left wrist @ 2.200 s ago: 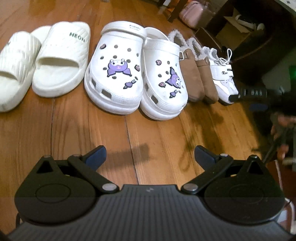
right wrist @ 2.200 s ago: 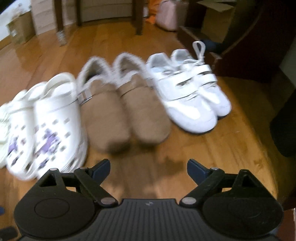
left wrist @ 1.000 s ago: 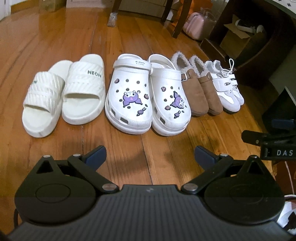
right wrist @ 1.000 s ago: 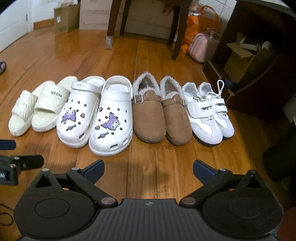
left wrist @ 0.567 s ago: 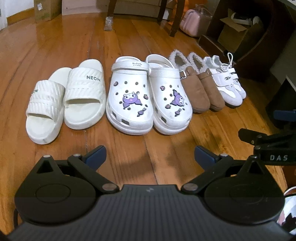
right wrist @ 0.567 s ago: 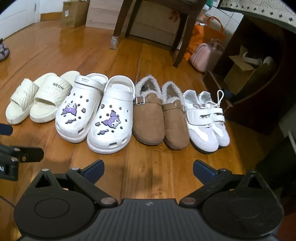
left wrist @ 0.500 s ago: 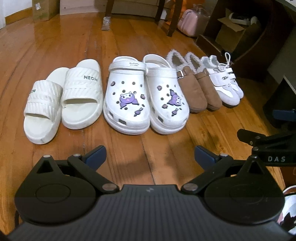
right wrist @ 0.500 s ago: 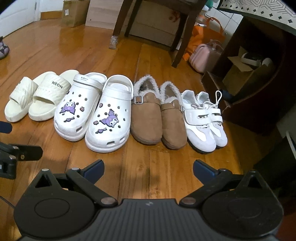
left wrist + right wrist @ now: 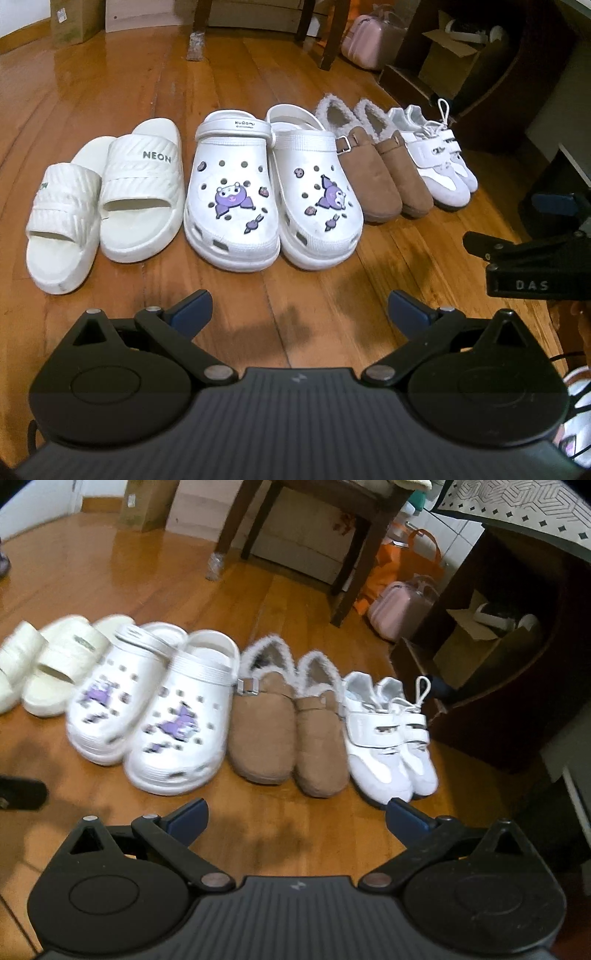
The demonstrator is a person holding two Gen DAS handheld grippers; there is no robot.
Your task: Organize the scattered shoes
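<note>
Two grippers, both spread wide and holding nothing: the left gripper (image 9: 297, 308) and the right gripper (image 9: 295, 819) hang low over bare floor (image 9: 314, 295), each pointing straight at the shoes.

Just past them sits a tidy row of four pairs, toes toward the grippers, so every long axis runs away from the tools. Left to right: cream slides (image 9: 107, 195), white clogs (image 9: 271, 199) with purple charms, brown fur-lined slippers (image 9: 384, 177), and white sneakers (image 9: 439, 162). Partners touch or sit just beside each other, and the pairs are packed close. So the shoes already lie lined up the way the task wants; I can't see any stray one in either view.

The left gripper is nearer the slides and clogs, the right one nearer the slippers and sneakers. The slides' toes sit a bit further forward than the rest, if anyone's fussy.

Room-wise: plenty of open floor in front of and behind the row. The right end is tighter, with a dark cabinet (image 9: 517, 686) near the sneakers, and chair legs (image 9: 354, 565) and a pink case (image 9: 402, 609) further back.
</note>
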